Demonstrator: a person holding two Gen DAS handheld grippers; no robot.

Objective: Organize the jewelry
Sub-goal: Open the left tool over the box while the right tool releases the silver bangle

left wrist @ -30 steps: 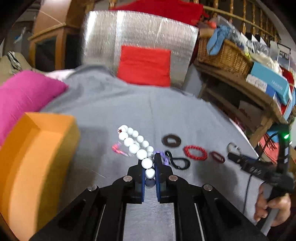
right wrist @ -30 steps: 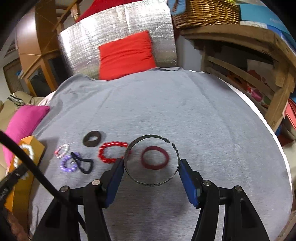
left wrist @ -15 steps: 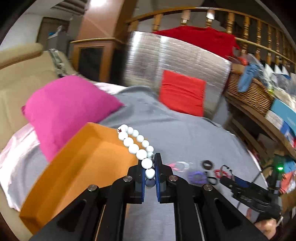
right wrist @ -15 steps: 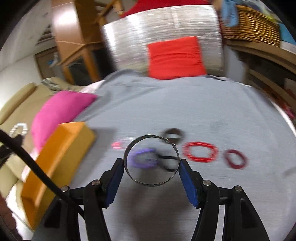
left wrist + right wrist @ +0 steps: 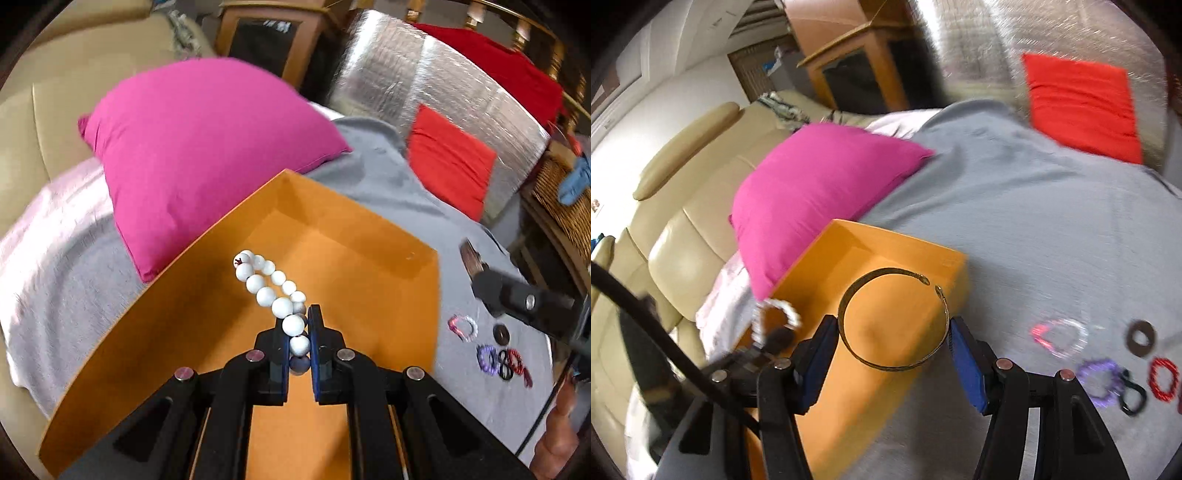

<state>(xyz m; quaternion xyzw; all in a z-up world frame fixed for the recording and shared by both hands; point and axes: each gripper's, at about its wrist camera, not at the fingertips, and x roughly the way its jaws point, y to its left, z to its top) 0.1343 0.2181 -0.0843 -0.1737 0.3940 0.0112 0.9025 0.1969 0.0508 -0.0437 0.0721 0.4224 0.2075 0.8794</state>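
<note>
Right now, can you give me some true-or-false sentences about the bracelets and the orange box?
1. The left gripper is pinching a white bead bracelet. True.
2. The right gripper holds a red bead bracelet. False: it holds a thin metal bangle with a gap.
3. The orange box already has jewelry lying inside. False: no jewelry shows on its floor; the white beads hang over it.
4. A pink pillow lies beside the box. True.
5. A purple bracelet lies on the grey cloth. True.
</note>
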